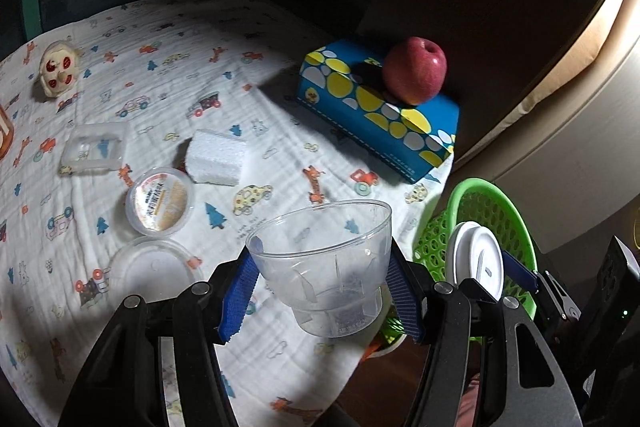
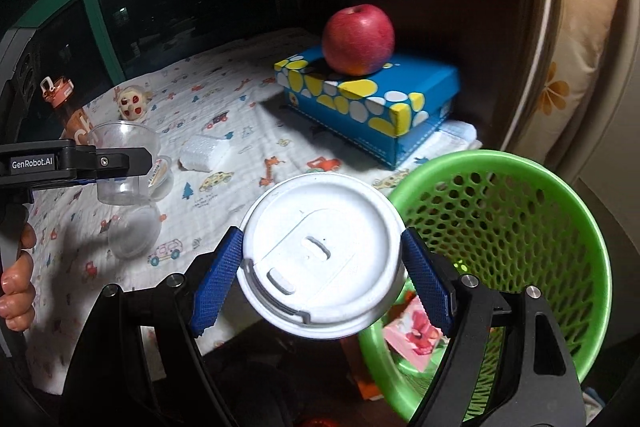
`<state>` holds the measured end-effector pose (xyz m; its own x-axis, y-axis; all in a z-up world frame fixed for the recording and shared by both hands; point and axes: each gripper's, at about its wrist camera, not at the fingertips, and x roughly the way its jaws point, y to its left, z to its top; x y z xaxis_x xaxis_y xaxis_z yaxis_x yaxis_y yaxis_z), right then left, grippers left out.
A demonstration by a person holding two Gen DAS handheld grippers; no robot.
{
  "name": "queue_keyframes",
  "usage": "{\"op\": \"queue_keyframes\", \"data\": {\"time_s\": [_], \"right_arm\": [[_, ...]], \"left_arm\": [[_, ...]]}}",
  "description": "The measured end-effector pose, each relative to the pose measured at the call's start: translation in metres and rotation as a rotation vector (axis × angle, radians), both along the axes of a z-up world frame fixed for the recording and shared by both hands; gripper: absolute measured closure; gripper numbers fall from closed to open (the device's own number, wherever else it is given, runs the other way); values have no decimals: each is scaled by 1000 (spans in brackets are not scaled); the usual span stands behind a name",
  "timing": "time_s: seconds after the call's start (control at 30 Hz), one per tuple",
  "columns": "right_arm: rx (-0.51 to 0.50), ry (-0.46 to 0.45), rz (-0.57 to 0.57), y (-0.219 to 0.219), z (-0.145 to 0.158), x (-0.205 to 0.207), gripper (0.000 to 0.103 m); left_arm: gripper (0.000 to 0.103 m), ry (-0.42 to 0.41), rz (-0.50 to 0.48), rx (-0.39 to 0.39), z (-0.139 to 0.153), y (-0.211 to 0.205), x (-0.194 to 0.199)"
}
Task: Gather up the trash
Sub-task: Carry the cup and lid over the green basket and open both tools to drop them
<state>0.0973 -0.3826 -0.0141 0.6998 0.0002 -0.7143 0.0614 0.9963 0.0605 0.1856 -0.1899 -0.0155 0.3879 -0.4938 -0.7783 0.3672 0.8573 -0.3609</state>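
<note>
Beside the green basket (image 2: 560,187), the right gripper (image 2: 320,267) clamps a white lid (image 2: 320,255).

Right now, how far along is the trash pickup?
Done: some wrappers already lie in the green basket. In hand: left claw grips a clear cup, right claw a white lid. Left: foam block, sealed tub, clear lid, clear tray.

Apple (image 2: 358,41) on box (image 2: 372,107); basket (image 2: 560,187) right of table (image 2: 248,131).
</note>
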Motion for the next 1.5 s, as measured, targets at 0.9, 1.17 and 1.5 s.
{"op": "queue_keyframes", "data": {"time_s": [0.9, 1.17, 1.5], "right_arm": [[14, 41, -260, -126, -20, -57, 22], [28, 19, -287, -138, -15, -69, 19], [-4, -23, -317, -148, -2, -90, 19]], "left_arm": [[44, -18, -243, 37, 13, -148, -40], [44, -7, -276, 44, 8, -169, -44], [44, 18, -326, 74, -8, -199, -52]]}}
